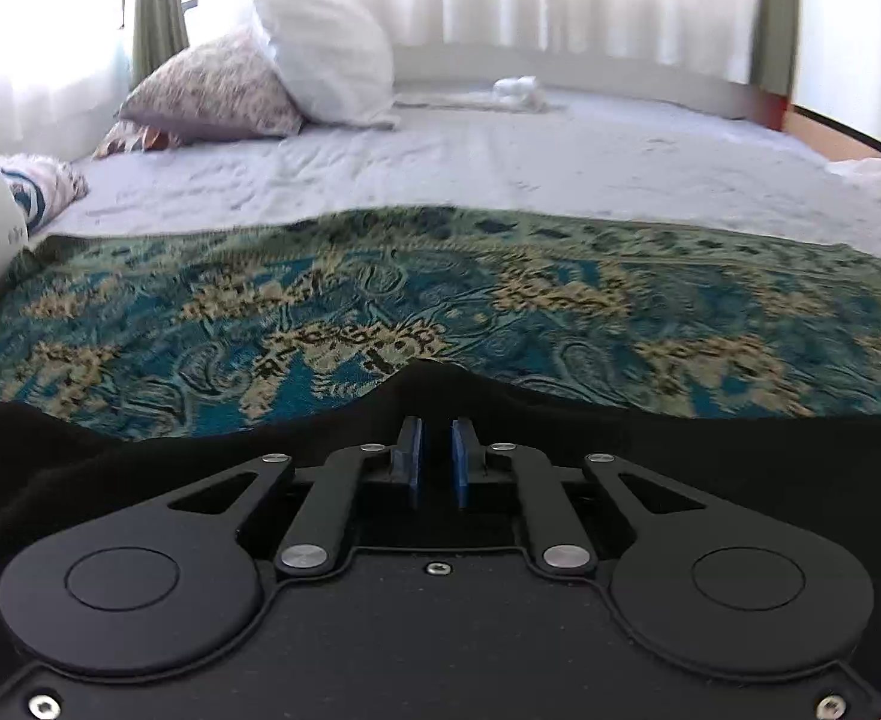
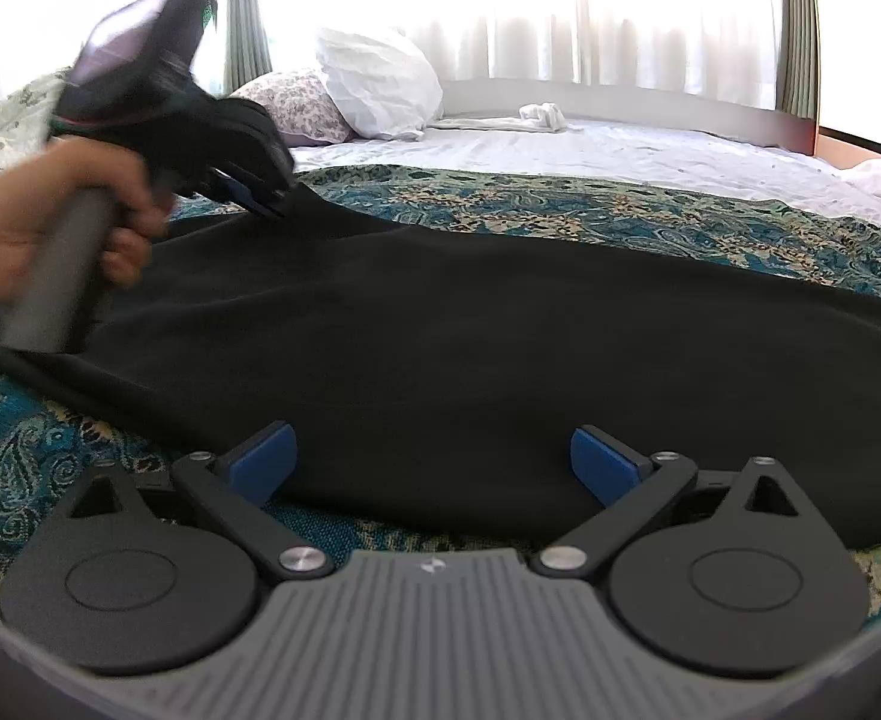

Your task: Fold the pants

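Observation:
Black pants [image 2: 440,348] lie spread on a teal patterned bedspread [image 2: 620,210]. My left gripper [image 1: 437,450] is shut on the far edge of the pants [image 1: 428,384], which rises to a small peak at its blue pads. It shows in the right wrist view [image 2: 266,204] at the upper left, held by a hand, with the pants edge lifted. My right gripper [image 2: 434,468] is open, its blue pads on either side of the near pants edge, just above the cloth.
The bedspread [image 1: 380,300] covers the near half of a bed with a pale sheet [image 1: 500,162]. Pillows [image 1: 320,54] lean at the back left. A white bundle [image 1: 518,90] lies at the far side, white cloth [image 1: 872,174] at right.

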The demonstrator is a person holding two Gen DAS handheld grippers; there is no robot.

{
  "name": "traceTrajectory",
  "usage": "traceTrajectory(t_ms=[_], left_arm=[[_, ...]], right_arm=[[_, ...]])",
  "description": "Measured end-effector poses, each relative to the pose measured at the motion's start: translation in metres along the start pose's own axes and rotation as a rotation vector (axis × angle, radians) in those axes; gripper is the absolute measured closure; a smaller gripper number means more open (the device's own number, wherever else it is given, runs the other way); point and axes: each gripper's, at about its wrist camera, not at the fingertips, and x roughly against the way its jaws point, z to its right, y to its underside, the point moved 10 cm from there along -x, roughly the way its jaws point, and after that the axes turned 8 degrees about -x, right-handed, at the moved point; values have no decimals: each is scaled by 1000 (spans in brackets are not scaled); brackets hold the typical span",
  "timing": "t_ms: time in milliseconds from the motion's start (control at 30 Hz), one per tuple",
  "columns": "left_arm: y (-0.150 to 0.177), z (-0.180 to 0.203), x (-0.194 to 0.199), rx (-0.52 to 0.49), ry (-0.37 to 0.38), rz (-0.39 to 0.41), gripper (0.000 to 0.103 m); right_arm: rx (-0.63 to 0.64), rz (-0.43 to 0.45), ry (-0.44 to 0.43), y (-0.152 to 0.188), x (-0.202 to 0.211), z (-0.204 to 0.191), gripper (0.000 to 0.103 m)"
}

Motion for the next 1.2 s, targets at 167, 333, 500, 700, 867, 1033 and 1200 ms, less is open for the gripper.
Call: traceTrajectory(t_ms=[167,333,500,700,867,1033,1200], left_arm=[[6,-10,-38,39,-75,-35,89],[0,-14,-43,47,-106,-43,87],[5,-11,2,60,-40,-8,69],[63,-7,75,13,-20,3,66],[111,-2,111,-57,-50,-7,62],[130,-5,120,-47,-78,27,57],[131,-2,118,-74,-108,34,55]], right_arm=[[-6,3,-10,-1,-1,2,0],[-4,7,-11,0,0,1,0],[-23,14,-21,-2,2,2,0],[-223,74,-51,-19,22,29,0],[-419,166,93,-35,54,105,0],[-610,273,319,-32,100,211,0],[-759,350,536,-14,146,297,0]])
